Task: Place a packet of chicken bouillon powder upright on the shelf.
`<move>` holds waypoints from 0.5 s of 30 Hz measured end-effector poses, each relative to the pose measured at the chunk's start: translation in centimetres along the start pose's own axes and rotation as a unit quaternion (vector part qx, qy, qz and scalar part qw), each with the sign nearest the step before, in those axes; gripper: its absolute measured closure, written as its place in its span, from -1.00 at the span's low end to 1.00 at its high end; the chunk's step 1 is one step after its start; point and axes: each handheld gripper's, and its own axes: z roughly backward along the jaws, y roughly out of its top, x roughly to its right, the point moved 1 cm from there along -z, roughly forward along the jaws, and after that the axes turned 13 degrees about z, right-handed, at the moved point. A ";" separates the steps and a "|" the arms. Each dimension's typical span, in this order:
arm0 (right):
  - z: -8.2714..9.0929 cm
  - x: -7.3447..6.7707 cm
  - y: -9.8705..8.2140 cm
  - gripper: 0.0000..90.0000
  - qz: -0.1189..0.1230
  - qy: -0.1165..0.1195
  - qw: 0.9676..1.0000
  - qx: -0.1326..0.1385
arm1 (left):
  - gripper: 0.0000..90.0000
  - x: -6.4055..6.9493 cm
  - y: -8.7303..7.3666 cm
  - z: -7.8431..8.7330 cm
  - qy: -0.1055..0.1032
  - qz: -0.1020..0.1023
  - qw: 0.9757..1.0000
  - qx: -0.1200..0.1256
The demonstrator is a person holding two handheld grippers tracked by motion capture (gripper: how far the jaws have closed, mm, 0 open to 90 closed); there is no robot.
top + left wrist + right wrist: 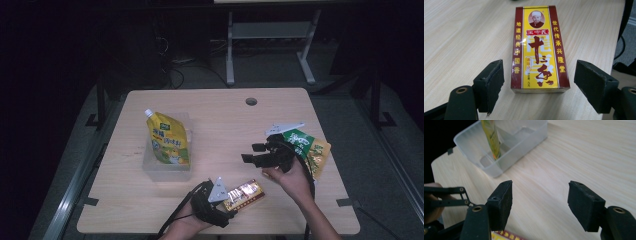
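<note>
A red-and-yellow spice box (540, 47) lies flat on the wooden table, near its front edge (244, 194). My left gripper (540, 85) is open, with a jaw on each side of the box's near end and a gap at both sides (226, 202). My right gripper (540, 202) is open over bare wood with nothing between its pads; in the high view it hovers right of centre (252, 153), pointing left. A yellow spouted pouch (167, 140) stands in a clear plastic bin (165, 172), seen also from the right gripper as the pouch (490, 137) in the bin (524, 142).
A green-and-yellow snack packet (315, 150) lies at the table's right edge, behind the right hand. A round cable hole (251, 101) sits near the far edge. Dark floor and a metal frame (230, 45) lie beyond the table.
</note>
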 end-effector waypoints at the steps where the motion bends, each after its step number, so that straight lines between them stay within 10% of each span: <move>1: 0.0 -0.1 -0.3 -0.21 -0.001 -0.001 1.000 -0.003 | -0.48 0.0 0.0 -0.1 -0.003 0.004 1.000 -0.006; 15: 1.3 0.2 -4.5 -0.27 -0.032 -0.018 0.999 -0.015 | -0.44 0.2 0.0 -1.6 0.016 -0.016 0.999 -0.025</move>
